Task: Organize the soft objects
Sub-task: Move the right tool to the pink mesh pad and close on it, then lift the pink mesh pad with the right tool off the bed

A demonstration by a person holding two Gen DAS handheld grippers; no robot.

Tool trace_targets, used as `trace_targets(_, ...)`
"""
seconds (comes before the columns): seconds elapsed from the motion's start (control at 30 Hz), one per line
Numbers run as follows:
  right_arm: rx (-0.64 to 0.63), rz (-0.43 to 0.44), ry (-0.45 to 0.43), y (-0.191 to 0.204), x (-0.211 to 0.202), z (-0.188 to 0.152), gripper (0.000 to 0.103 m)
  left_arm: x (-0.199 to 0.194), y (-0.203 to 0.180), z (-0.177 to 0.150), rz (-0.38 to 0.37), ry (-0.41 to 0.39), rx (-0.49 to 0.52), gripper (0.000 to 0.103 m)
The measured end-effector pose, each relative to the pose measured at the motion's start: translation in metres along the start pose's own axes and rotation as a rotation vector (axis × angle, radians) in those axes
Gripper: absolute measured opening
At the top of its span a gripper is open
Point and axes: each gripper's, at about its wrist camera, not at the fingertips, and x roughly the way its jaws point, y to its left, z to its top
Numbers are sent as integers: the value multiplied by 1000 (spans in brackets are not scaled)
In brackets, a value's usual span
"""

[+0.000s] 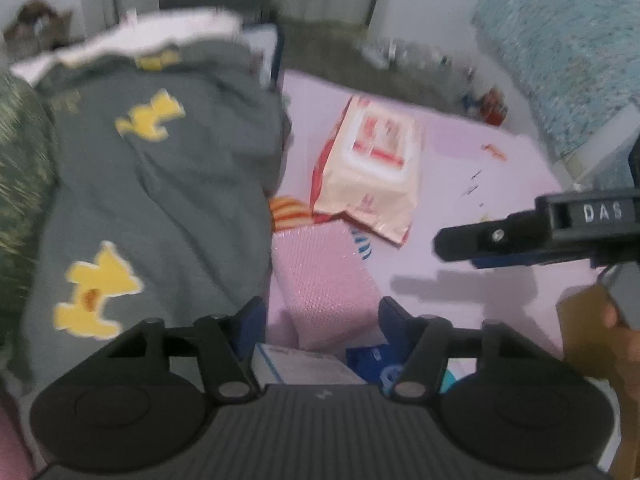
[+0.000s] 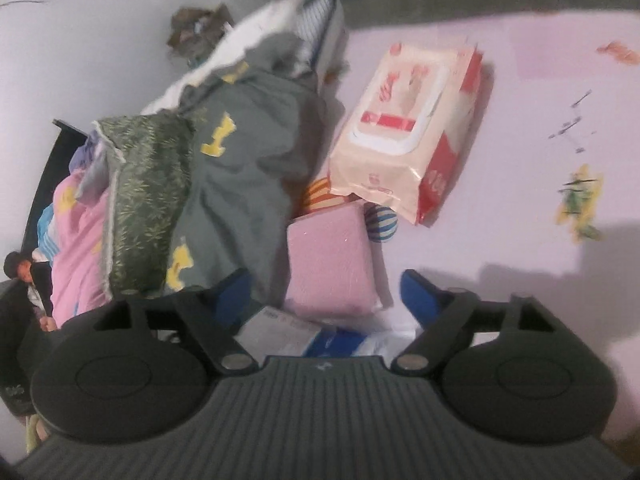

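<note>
Grey blanket (image 1: 160, 184) with yellow patches lies heaped ahead-left of left gripper (image 1: 322, 312). Pink pack (image 1: 324, 280) sits between its spread fingers, untouched. Right gripper (image 2: 324, 292) fingers apart too, nothing held; wipes pack (image 2: 404, 128) ahead.

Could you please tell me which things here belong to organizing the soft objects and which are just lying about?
Belongs to the job:
grey blanket
green patterned cushion
pink pad
striped ball

Lying about:
wipes pack
blue-and-white packets
small scraps
</note>
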Motion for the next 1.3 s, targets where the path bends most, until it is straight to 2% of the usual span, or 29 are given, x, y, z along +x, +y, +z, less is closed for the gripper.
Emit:
trace_targets(0.1,20,20,56,-11,36,15,71,31,5,10,-19,85,0,62)
trace_targets(0.17,32,16,87,-17,52,19,62,46,7,14,-32,131,-20,62)
trace_targets(0.23,52,18,127,-24,69,22,49,59,7,19,-49,163,-32,62)
trace_targets(0.4,62,41,171,-33,92,21,45,82,3,25,-53,238,-39,69)
trace_targets(0.5,62,48,190,-34,102,21,42,90,1,30,-18,286,-17,70)
trace_targets(0.6,52,42,200,-34,105,20,39,87,7,35,-33,298,-32,70)
trace_targets(0.67,56,44,195,-37,103,20,39,82,11,40,-53,279,-33,72)
trace_targets(0.83,89,57,181,-47,98,24,38,80,11,50,-52,245,-3,77)
trace_targets(1.0,109,68,186,-52,101,26,37,99,6,44,-58,302,25,77)
trace_targets(1.1,110,78,204,-52,107,25,32,107,6,43,-83,325,15,77)
trace_targets(1.3,162,124,235,-61,122,21,29,116,9,41,-88,335,8,77)
